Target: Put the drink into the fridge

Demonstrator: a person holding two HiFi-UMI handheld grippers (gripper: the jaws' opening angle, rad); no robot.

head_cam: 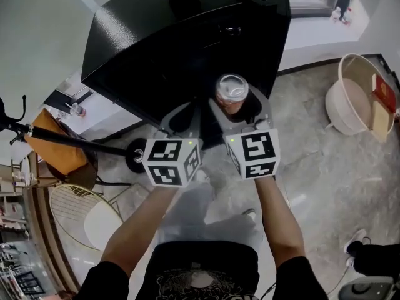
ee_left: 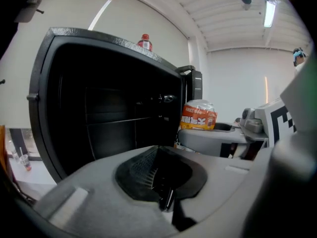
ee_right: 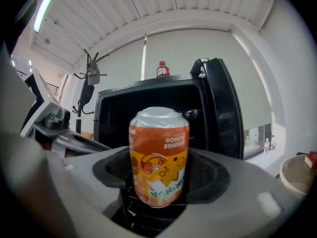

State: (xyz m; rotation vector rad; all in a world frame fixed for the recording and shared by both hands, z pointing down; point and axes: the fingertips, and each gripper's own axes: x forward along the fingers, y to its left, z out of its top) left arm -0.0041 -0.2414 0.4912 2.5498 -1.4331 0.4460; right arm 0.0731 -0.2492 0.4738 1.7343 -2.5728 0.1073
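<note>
Gripping the orange can, right claw faces fridge.

I have both arms stretched forward, left forearm and right forearm side by side. My left gripper has its jaws pressed together, empty. My right gripper clamps the orange can upright.

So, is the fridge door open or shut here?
Open. The fridge shows its dark shelves, and the door stands swung out to the side.
</note>
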